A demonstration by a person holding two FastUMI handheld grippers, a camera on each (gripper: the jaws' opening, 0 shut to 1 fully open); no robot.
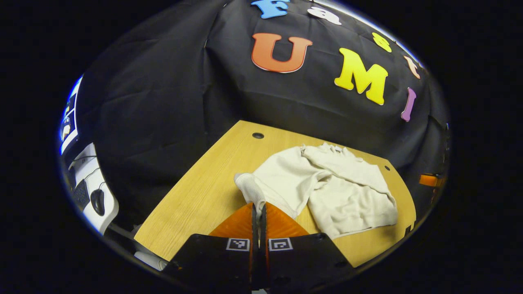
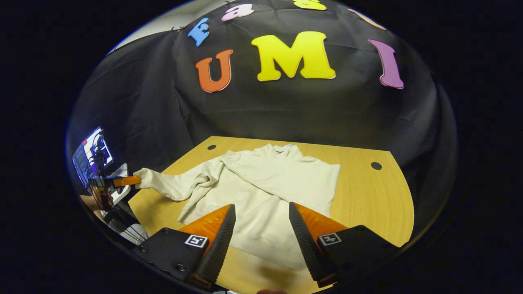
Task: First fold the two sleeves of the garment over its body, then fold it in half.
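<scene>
The left gripper (image 1: pixel 259 210) is clamped on the cuff (image 1: pixel 248 185) of the 1 sleeve not yet folded. To fold it well, I judge, lift the cuff slightly and carry it across the body, laying it flat. The right gripper (image 2: pixel 261 220) hovers with fingers apart above the near hem. The cream garment (image 2: pixel 265 192) lies on the wooden table (image 2: pixel 367 196), its other sleeve (image 1: pixel 351 169) already across the chest.

No legible words, numbers or brand names on the cream sweater (image 2: pixel 261 192) or the wooden table (image 2: pixel 367 196). Square black-and-white coded markers (image 1: pixel 238 244) on the finger blocks of the left gripper (image 1: pixel 259 206) and right gripper (image 2: pixel 261 218), without letters. Monitor (image 2: pixel 88 157) too blurred to read.
</scene>
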